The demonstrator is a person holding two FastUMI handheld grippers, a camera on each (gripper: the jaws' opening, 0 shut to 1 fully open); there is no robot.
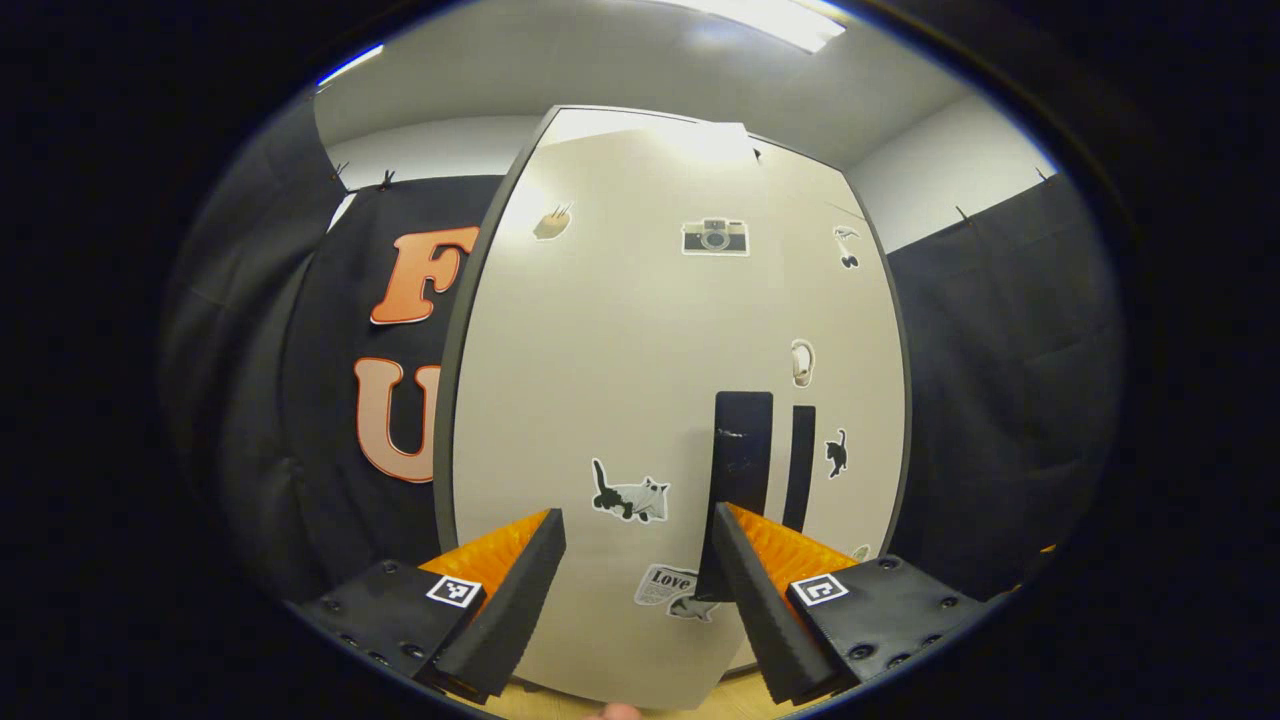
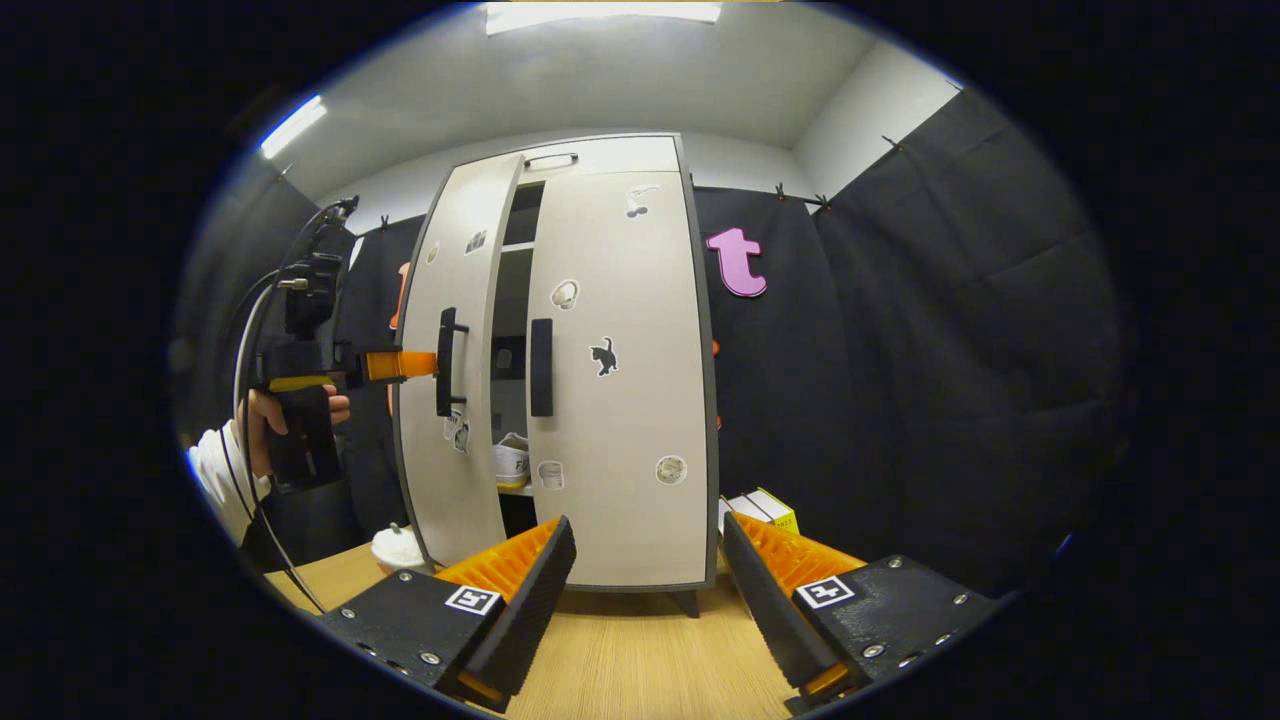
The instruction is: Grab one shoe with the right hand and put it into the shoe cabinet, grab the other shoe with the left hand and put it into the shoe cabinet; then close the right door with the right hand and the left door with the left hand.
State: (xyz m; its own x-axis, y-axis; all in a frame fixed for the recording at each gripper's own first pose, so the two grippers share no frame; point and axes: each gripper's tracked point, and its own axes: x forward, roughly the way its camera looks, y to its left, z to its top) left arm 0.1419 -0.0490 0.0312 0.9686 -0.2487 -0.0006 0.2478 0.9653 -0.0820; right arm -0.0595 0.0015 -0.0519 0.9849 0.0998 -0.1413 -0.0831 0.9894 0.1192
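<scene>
Shoe cabinet [image 2: 600,400] on the table [image 2: 620,660]: right door [image 2: 620,380] closed, left door [image 2: 450,380] ajar; I see one shoe [image 2: 512,462] shelved inside. My left tongs [image 1: 640,590] and right tongs [image 2: 648,590] gape, empty.

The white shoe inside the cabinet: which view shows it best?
The right gripper view: the white shoe shows on a shelf through the gap between the doors. In the left gripper view, the left door faces the camera and covers it.
</scene>
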